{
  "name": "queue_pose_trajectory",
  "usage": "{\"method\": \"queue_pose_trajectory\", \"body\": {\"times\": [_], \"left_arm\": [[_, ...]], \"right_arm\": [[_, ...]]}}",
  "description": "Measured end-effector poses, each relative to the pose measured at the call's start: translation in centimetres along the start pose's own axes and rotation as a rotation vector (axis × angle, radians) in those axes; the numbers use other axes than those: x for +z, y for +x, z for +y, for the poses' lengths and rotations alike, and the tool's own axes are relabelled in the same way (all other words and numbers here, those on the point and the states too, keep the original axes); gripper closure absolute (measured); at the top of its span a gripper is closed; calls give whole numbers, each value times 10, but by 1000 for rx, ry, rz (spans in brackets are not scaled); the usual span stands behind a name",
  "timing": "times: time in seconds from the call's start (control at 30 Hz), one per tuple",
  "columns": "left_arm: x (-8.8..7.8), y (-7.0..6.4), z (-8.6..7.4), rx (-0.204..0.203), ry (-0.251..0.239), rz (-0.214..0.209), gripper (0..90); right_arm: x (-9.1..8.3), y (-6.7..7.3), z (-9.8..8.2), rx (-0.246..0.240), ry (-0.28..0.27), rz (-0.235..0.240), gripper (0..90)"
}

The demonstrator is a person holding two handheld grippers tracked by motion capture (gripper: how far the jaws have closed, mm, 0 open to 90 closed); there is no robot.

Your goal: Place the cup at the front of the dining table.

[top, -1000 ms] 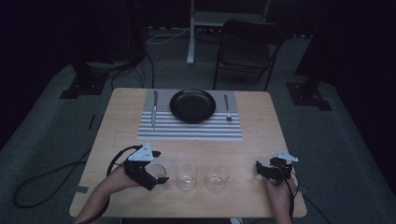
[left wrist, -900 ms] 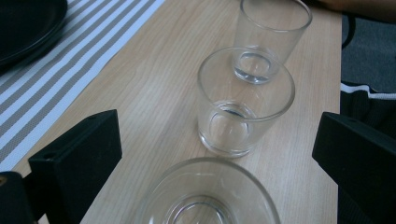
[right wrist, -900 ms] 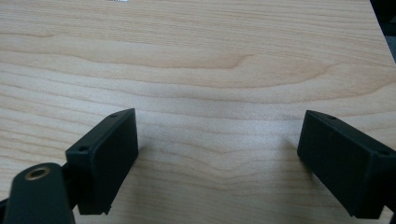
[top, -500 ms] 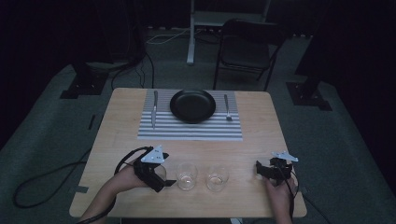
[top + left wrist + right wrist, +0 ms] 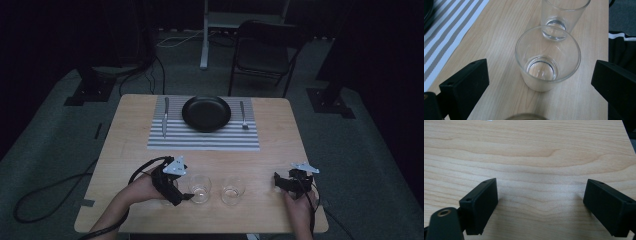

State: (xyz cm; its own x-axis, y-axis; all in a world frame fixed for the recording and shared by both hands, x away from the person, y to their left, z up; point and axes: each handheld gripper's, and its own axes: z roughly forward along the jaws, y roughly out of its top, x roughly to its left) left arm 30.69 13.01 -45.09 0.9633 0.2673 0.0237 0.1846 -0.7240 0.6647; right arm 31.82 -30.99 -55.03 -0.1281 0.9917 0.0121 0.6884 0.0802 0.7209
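Sliding rightward along the near edge since a second ago, the left gripper now sits just beside the closest glass, while the right gripper hasn't budged. Left jaws are spread wide, and its own view shows that glass standing upright between them, untouched, with a second glass right behind it and another rim at the bottom edge. Right jaws, spread too, hover over bare table. Up high, well ahead of both: striped placemat, black plate, knife, fork.
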Motion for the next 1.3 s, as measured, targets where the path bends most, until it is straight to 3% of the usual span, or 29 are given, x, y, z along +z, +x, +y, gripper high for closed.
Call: {"method": "queue_pose_trajectory", "body": {"times": [0.1, 0.33, 0.77, 1.07, 1.3], "left_arm": [[3, -1, 3, 3, 9, -20, 17], [13, -2, 7, 27, 47, -17, 17], [27, -4, 17, 57, 92, -50, 17], [34, -4, 22, 70, 117, -35, 17], [40, -4, 24, 68, 136, -51, 17]], "right_arm": [[0, 0, 0, 0, 0, 0, 118], [0, 0, 0, 0, 0, 0, 118], [0, 0, 0, 0, 0, 0, 118], [0, 0, 0, 0, 0, 0, 118], [0, 0, 0, 0, 0, 0, 118]]}}
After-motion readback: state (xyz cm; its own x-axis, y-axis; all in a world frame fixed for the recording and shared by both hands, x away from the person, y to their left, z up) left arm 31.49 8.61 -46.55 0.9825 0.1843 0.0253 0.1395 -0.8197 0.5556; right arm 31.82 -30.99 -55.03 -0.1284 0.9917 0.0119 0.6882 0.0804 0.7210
